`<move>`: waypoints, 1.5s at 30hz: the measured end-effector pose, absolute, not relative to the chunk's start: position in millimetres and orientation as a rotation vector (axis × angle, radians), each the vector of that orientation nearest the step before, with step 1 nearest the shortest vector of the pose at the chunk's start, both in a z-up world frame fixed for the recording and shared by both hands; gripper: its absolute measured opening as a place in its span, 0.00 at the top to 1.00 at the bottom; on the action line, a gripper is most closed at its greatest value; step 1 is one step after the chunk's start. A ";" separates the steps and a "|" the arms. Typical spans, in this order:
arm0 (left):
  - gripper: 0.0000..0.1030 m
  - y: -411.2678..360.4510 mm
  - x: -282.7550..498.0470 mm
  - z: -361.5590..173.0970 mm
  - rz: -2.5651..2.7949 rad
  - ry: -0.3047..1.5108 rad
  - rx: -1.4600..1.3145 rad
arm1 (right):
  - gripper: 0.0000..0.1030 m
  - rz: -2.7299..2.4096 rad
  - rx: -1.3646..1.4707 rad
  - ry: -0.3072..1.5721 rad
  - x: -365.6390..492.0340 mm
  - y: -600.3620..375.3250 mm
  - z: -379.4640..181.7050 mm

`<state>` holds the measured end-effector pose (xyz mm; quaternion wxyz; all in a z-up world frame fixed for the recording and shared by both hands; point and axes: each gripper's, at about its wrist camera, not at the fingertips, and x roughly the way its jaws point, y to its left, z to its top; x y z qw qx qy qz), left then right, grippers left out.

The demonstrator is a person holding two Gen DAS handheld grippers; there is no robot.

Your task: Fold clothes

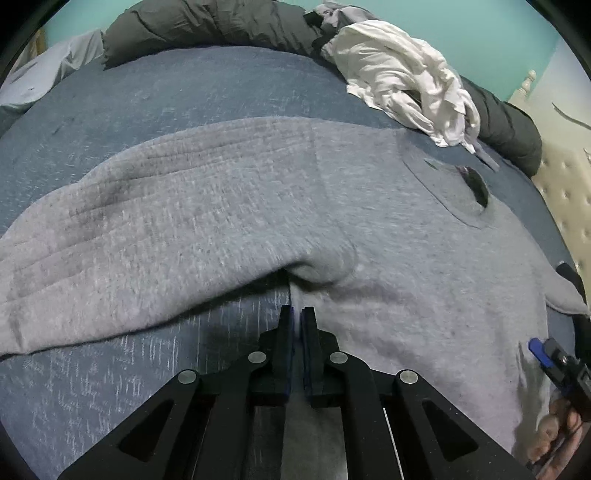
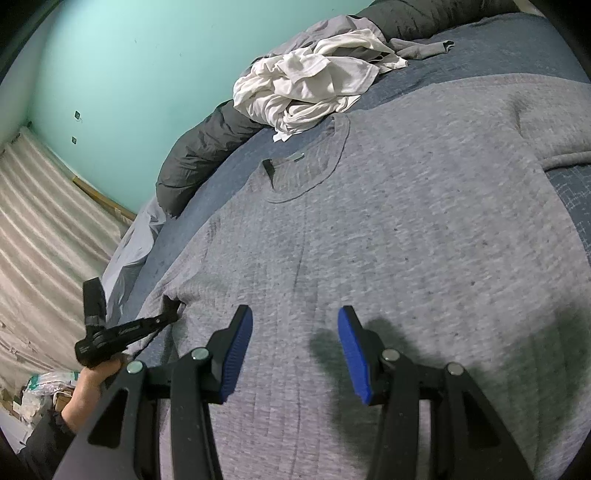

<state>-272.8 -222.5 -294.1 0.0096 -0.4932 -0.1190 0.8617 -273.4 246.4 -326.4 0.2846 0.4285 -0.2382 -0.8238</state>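
A grey sweatshirt (image 1: 258, 206) lies spread on a blue bedspread (image 1: 177, 88), its collar (image 1: 476, 188) toward the right and one sleeve folded across the body. My left gripper (image 1: 297, 314) is shut on the sweatshirt's side edge, where the cloth runs into its closed tips. From the right wrist, that left gripper (image 2: 171, 314) shows at the garment's near-left edge, with the cloth lifted slightly at its tip. My right gripper (image 2: 295, 312) hovers open over the sweatshirt's (image 2: 406, 240) lower body, nothing between its blue pads (image 2: 240, 343).
A crumpled white garment pile (image 1: 402, 74) sits at the far side of the bed, against a dark grey duvet (image 1: 207, 26). A tufted headboard (image 1: 569, 192) stands at right. A person's hand (image 2: 92, 376) holds the left gripper beyond the bed's edge, above a carpeted floor (image 2: 37, 240).
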 end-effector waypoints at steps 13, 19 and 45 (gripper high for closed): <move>0.67 -219.3 -180.0 -297.7 2.566 -0.316 -1.688 | 0.53 -2.187 1.115 -0.661 -269.9 247.9 -314.6; 0.67 -218.6 -156.3 -306.8 2.538 -0.329 -1.718 | 0.53 -2.184 1.098 -0.654 -266.6 245.6 -309.5; 0.71 -308.1 -136.4 -300.1 2.670 -0.650 -1.724 | 0.53 -2.160 1.139 -0.640 -266.3 236.2 -318.9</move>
